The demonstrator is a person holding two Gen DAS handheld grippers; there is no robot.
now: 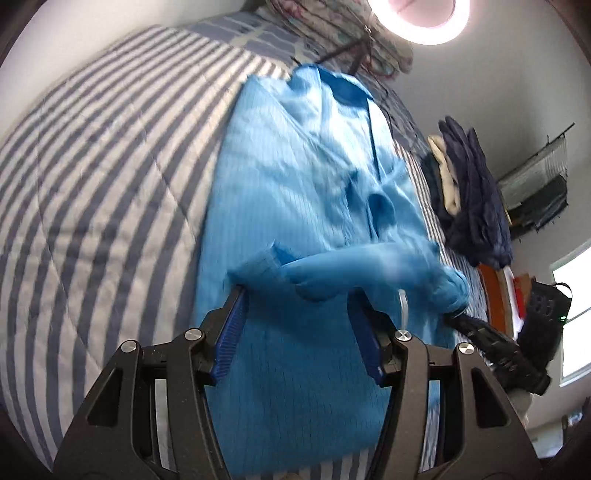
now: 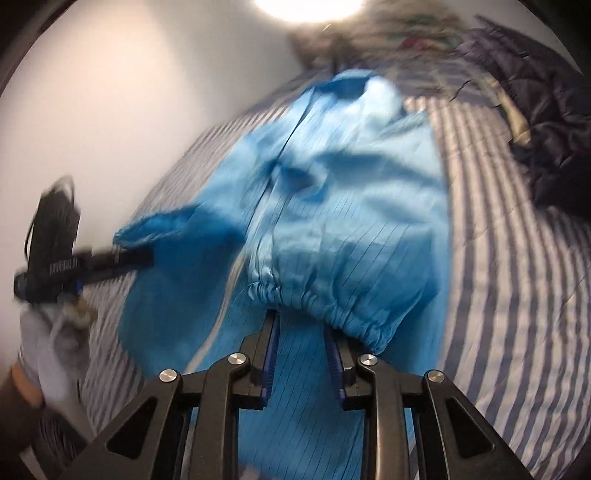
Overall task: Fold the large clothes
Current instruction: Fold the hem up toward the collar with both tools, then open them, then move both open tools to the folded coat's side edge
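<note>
A large light-blue garment (image 1: pixel 295 177) with a darker blue collar lies lengthwise on a striped bed; it also shows in the right wrist view (image 2: pixel 332 192). My left gripper (image 1: pixel 295 291) has its jaws spread wide, with a folded sleeve cuff (image 1: pixel 258 266) of the garment at its fingertips. My right gripper (image 2: pixel 301 317) has its jaws apart, with the gathered elastic hem (image 2: pixel 325 295) lying over its fingertips. The right gripper also shows in the left wrist view (image 1: pixel 458 312), its tip in blue cloth. The left gripper shows in the right wrist view (image 2: pixel 140 256) at the cloth's left edge.
The bed has a blue and white striped cover (image 1: pixel 92 166). A pile of dark navy clothes (image 1: pixel 476 195) lies at the bed's right side. A floral pillow (image 1: pixel 332 22) and a ring light (image 1: pixel 417 18) are at the head end. A window (image 1: pixel 572 314) is at the right.
</note>
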